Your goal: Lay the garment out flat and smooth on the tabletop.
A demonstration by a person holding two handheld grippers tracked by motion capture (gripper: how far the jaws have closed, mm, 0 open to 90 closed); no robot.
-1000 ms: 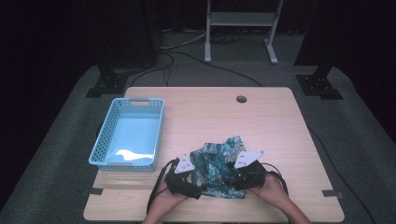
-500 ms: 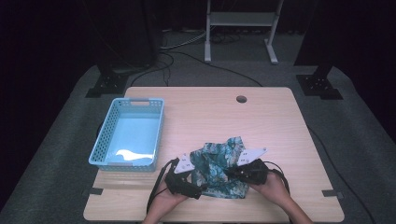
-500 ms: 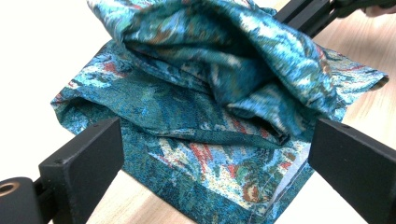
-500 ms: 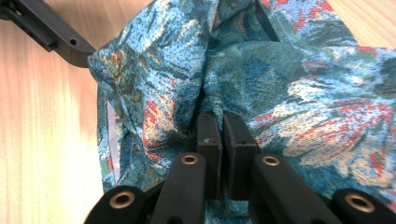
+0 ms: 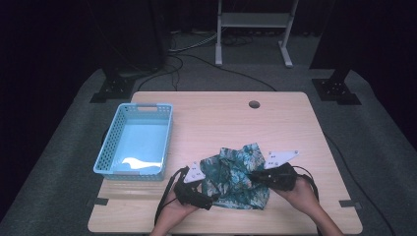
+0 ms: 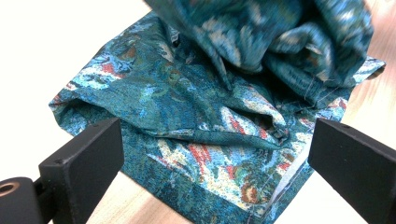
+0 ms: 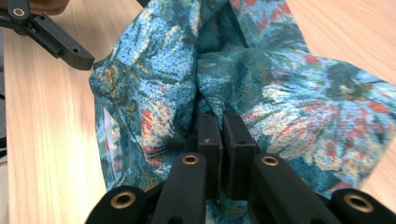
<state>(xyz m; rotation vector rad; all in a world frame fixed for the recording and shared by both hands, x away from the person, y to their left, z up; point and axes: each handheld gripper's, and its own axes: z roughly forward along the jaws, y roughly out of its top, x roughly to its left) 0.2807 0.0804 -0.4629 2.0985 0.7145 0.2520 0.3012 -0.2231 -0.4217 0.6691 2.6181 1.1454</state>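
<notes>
Looking down from the high view, we see the patterned cloth [image 5: 236,176] bunched in the lower middle of the frame, on the bare wood of the table [image 5: 216,123], with the blue basket [image 5: 134,141] well apart from it at the left. The right gripper [image 7: 222,140] has its jaws pressed together on a raised fold of the cloth, while the left gripper [image 6: 210,154] stands with its jaws wide apart, one on each side of the cloth's near corner and holding nothing. We judge the main risk to lie in that one-sided hold: if the right hand lifts or pulls now, the pinched fold (which looks thin and slippery in the right gripper view) could slide out, or the whole cloth could drag across the table and bunch further. The left jaws, if closed where they hover, might catch several layers at once, since the cloth in the upper part of the left gripper view hangs in loose folds over the flat layer. Pulling hard from both sides could also skew the cloth instead of spreading it.
</notes>
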